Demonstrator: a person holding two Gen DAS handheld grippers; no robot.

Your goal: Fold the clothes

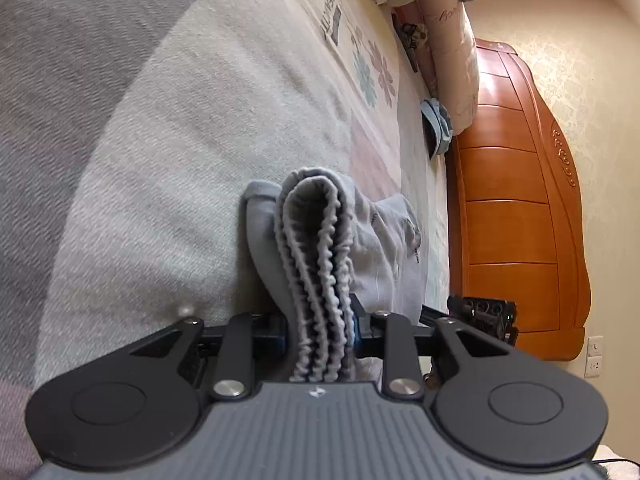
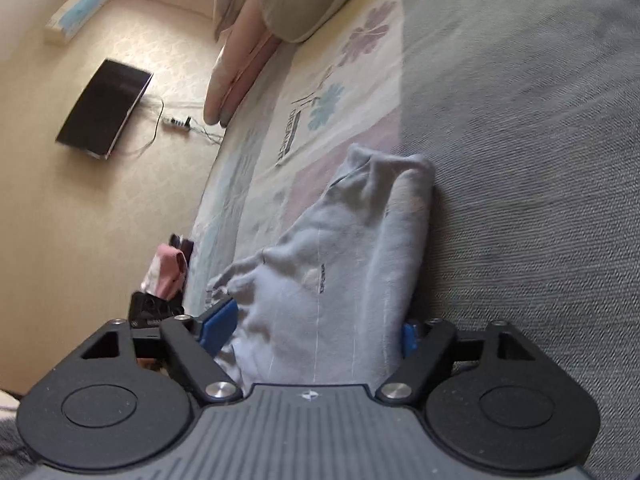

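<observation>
— Nearest the left wrist lens, what is seen?
— Ribbed grey housing, and just past it the left gripper, pressed together on the gathered elastic waistband of a pale grey garment. 3 or 4 ruffled layers are pinched between the blue pads.

— Where is the garment placed relative to the bed?
— It is held just above the bed cover, a light woven spread with a flower print further along it. Whether the cloth's far end touches the cover cannot be told. A wooden headboard stands at the bed's end, with pink rolled bedding stacked against it.

— And the right wrist view?
— The right gripper is seen spread fairly wide, 1 blue pad at each side of the same garment. The bunched fabric fills the gap between them, so it is gripped loosely at most; a firm pinch cannot be confirmed. The cloth runs away from the lens and ends in a folded hump over the bed cover.

— Anything beside the bed?
— A dark flat screen and a power strip are seen beyond the bed's edge, and a pink cloth lies at that edge, near the left finger
</observation>
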